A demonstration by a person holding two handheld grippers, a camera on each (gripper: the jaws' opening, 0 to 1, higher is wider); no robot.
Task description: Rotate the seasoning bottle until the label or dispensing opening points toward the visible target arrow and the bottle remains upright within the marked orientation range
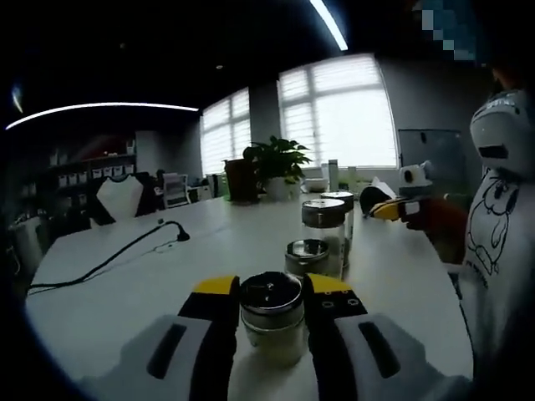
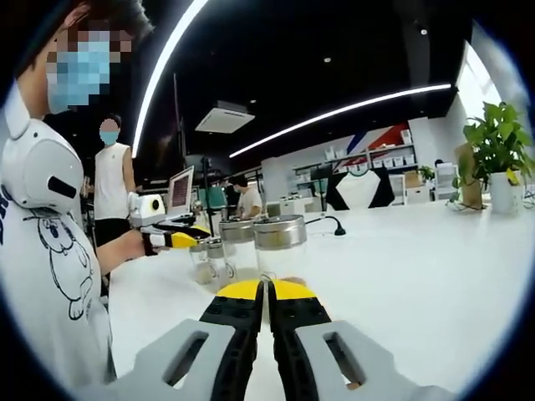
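Note:
A short glass seasoning bottle (image 1: 272, 313) with a shiny metal lid stands upright on the white table (image 1: 125, 292), close to the camera. My left gripper (image 1: 272, 288) is shut on it, one yellow-tipped jaw pressed to each side. Three similar metal-lidded jars (image 1: 324, 227) stand in a cluster just behind it. My right gripper (image 2: 266, 291) is shut with nothing between its jaws, low over the table and facing the same jars (image 2: 280, 242). In the left gripper view the right gripper (image 1: 391, 210) hovers at the right beyond the jars. In the right gripper view the left gripper (image 2: 171, 240) is at the left, in a person's hand.
A potted plant (image 1: 276, 167) stands at the table's far end. A black cable (image 1: 109, 261) runs across the table's left side. A person in a white printed shirt (image 2: 42, 242) stands at the table's edge; other people and a laptop (image 2: 180, 192) are behind.

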